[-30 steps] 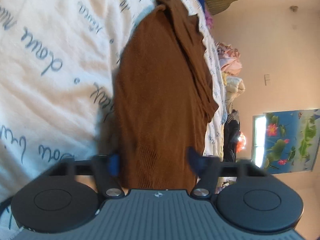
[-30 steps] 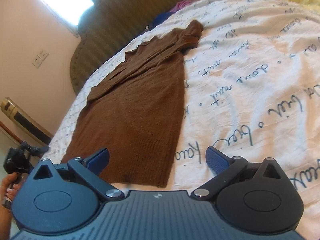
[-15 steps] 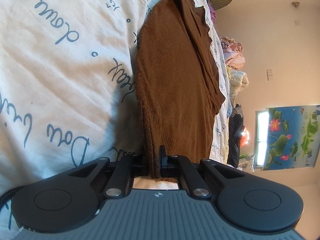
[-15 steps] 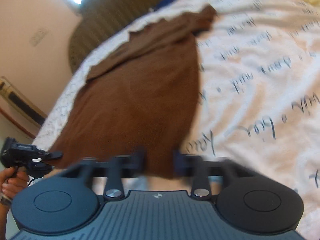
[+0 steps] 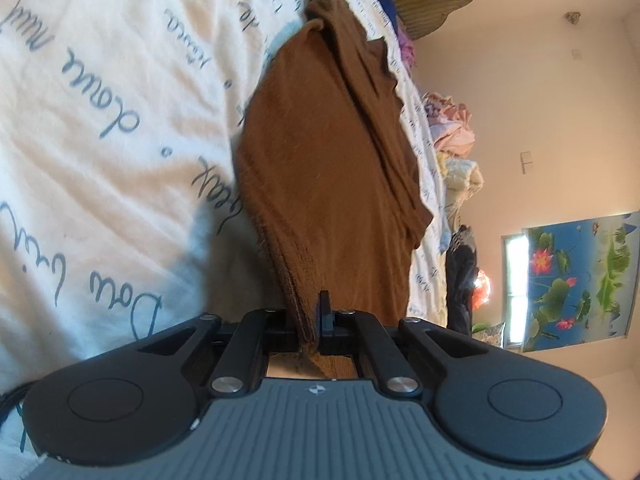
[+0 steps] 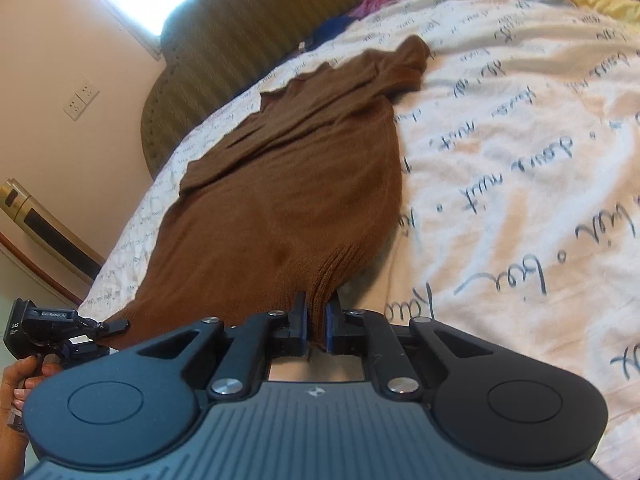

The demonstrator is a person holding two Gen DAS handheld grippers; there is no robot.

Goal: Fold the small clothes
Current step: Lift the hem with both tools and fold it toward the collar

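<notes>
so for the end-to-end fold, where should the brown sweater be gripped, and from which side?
At the ribbed hem, one bottom corner per tool, coming in flat from the near edge of the bed. The brown sweater lies lengthwise away from that edge. Both the left tool and the right tool are shut there.

You are in a bedroom at home. You see a bed with a white blanket (image 6: 520,160) covered in writing, a padded headboard (image 6: 248,40), piled clothes (image 5: 452,128) and a flower picture (image 5: 576,280) on the wall.
</notes>
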